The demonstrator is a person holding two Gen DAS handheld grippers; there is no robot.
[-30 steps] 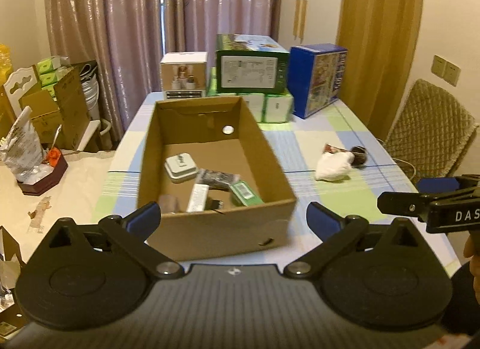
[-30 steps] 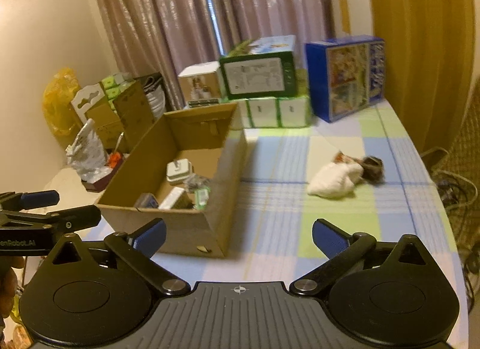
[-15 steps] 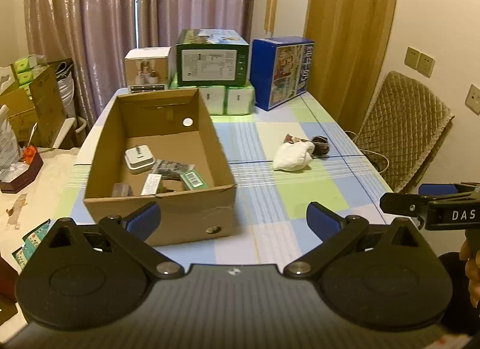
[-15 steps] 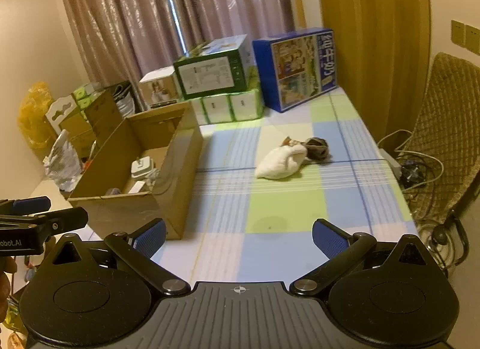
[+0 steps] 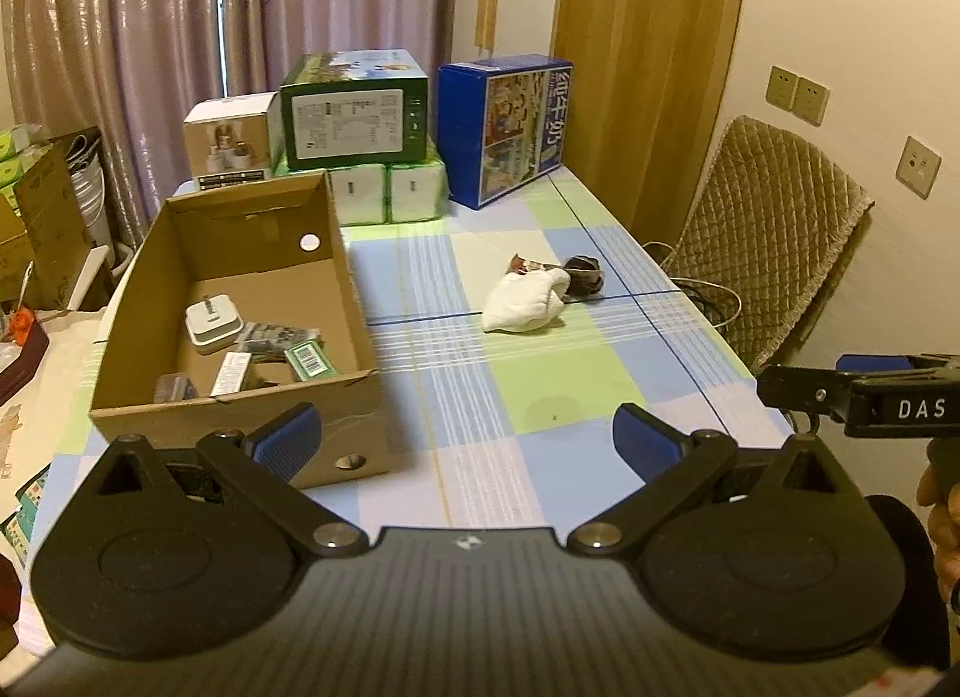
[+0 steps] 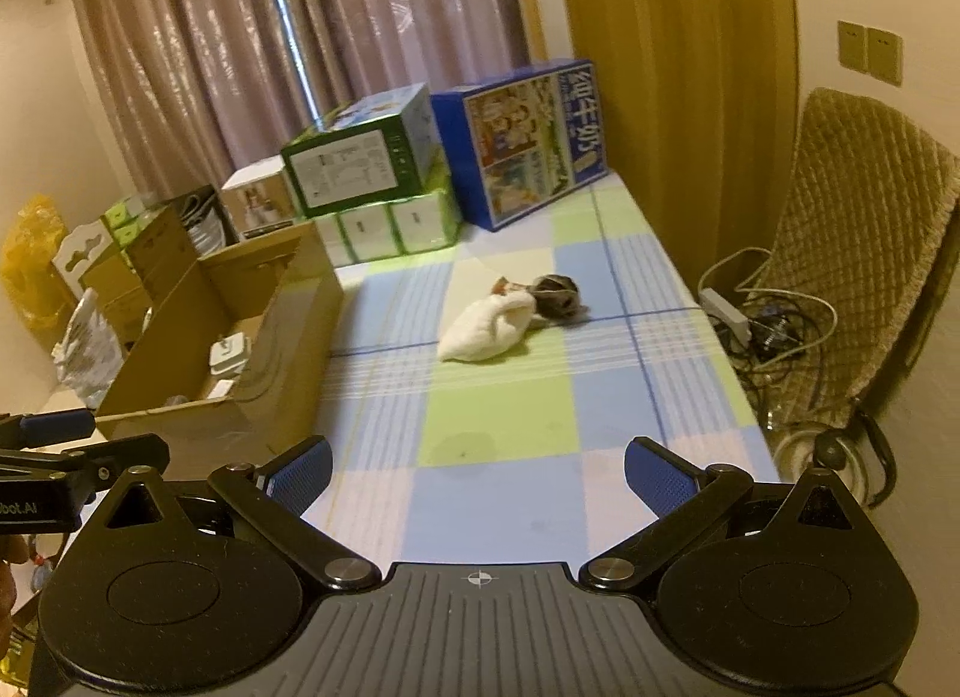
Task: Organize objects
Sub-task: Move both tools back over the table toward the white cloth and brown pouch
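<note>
An open cardboard box (image 5: pixel 354 391) (image 6: pixel 282 373) stands on the left of the checked tablecloth and holds a white square device (image 5: pixel 213 325), a green packet (image 5: pixel 311 360) and other small items. A white cloth bundle (image 5: pixel 527 304) (image 6: pixel 489 322) lies mid-table, touching a dark furry object (image 5: pixel 583 272) (image 6: pixel 557 294). My left gripper (image 5: pixel 465 442) hovers open over the table's near edge, nothing between its fingers. My right gripper (image 6: pixel 477 469) is also open and empty, well short of the bundle. Each gripper shows at the other view's edge.
Stacked cartons line the table's far end: a green box (image 5: pixel 354 118), a small white box (image 5: pixel 231 142), a blue box (image 5: pixel 507 124). A padded chair (image 5: pixel 774 229) stands right of the table, with cables (image 6: pixel 774 325) on the floor. Clutter fills the left side.
Both views have swung right and pulled back, so the cardboard box has slid left and the cloth bundle sits nearer the centre. Both grippers stayed open.
</note>
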